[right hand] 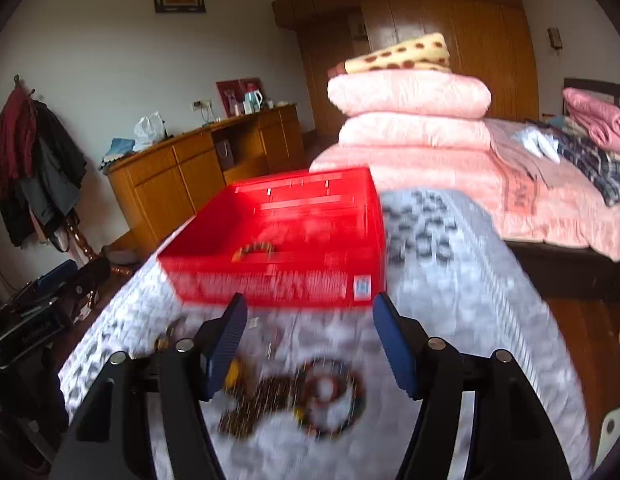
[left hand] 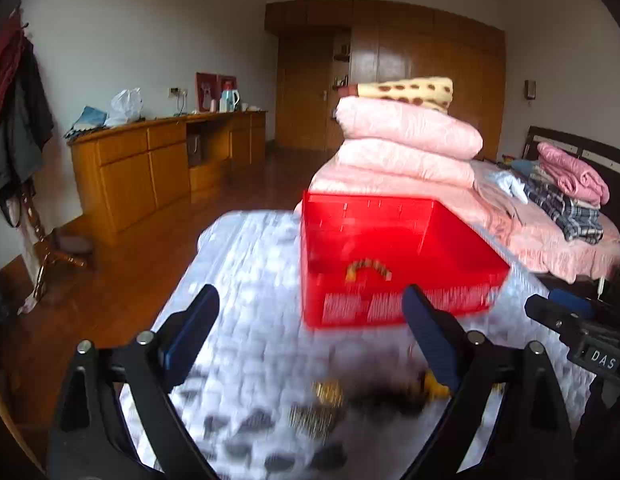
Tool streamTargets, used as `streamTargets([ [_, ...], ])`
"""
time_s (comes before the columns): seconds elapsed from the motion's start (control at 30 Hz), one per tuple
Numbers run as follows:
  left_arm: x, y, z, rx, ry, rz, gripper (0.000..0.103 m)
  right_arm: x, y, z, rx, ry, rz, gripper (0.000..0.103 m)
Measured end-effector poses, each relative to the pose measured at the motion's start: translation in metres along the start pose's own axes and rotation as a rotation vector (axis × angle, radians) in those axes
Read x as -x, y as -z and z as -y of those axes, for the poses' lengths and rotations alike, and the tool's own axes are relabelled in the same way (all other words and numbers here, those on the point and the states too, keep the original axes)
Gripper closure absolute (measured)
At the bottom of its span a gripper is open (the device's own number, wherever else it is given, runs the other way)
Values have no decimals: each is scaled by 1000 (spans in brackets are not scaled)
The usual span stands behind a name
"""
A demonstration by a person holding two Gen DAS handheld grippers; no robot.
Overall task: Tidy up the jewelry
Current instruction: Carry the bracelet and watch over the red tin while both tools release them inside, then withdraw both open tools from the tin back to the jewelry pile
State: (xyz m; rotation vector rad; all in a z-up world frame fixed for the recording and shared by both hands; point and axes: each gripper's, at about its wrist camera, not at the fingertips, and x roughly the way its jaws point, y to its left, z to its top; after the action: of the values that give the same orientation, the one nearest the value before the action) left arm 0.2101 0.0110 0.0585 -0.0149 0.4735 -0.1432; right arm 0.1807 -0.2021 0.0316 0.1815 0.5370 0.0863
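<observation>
Jewelry heaped on a patterned cloth before a red box.
Left gripper [left hand: 310, 316] gapes wide and right gripper [right hand: 310, 332] stands partly open, both empty; blurred bead bracelets [right hand: 306, 396] lie on the cloth [right hand: 449, 280], one bracelet [right hand: 254, 249] inside the red box [right hand: 278, 280].

- left gripper [left hand: 310, 308]: blue-padded jaws spread wide, empty, tilted down, just short of the red plastic tray [left hand: 389, 256]
- right gripper [right hand: 310, 316]: jaws apart, empty, tilted down, near same tray

Red open box [right hand: 278, 236], beaded bracelet [right hand: 254, 249] inside, blurred beaded jewelry [right hand: 310, 392] lying before it
</observation>
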Motion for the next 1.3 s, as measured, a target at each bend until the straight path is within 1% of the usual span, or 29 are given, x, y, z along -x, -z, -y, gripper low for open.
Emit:
streamTargets([
  [0.07,8,14,-7,25,-1,-26,11,3,12,-1,-8,1,-27,36],
  [0.2,23,35,-16,57,-20,-46,11,9,32,-3,-6,14,-69,36],
  [0.4,36,58,-14,9,-50,-63,11,13,50,-1,2,40,-101,36],
  [0.57,34,65,-11,-4,-53,-76,11,11,51,4,-12,38,-117,36],
  [0.77,12,60,-6,-3,-53,-142,11,10,53,2,-9,36,-124,36],
  [0.83,1,58,-3,-9,-58,-185,16,9,53,1,-9,32,-129,36],
  [0.87,-4,58,-2,-8,-54,-206,25,9,52,1,-9,30,-131,36],
  [0.97,-30,60,-2,12,-41,-327,33,8,52,2,-13,23,-131,36],
  [1.0,-35,61,-4,22,-35,-353,37,7,51,3,-16,19,-132,36],
  [1.07,-41,62,-7,47,-18,-386,39,6,51,5,-19,12,-135,36],
  [1.13,-42,62,-7,52,-18,-390,39,4,50,5,-23,8,-140,36],
  [1.3,-49,62,0,21,-38,-412,38,2,50,5,-24,6,-146,36],
])
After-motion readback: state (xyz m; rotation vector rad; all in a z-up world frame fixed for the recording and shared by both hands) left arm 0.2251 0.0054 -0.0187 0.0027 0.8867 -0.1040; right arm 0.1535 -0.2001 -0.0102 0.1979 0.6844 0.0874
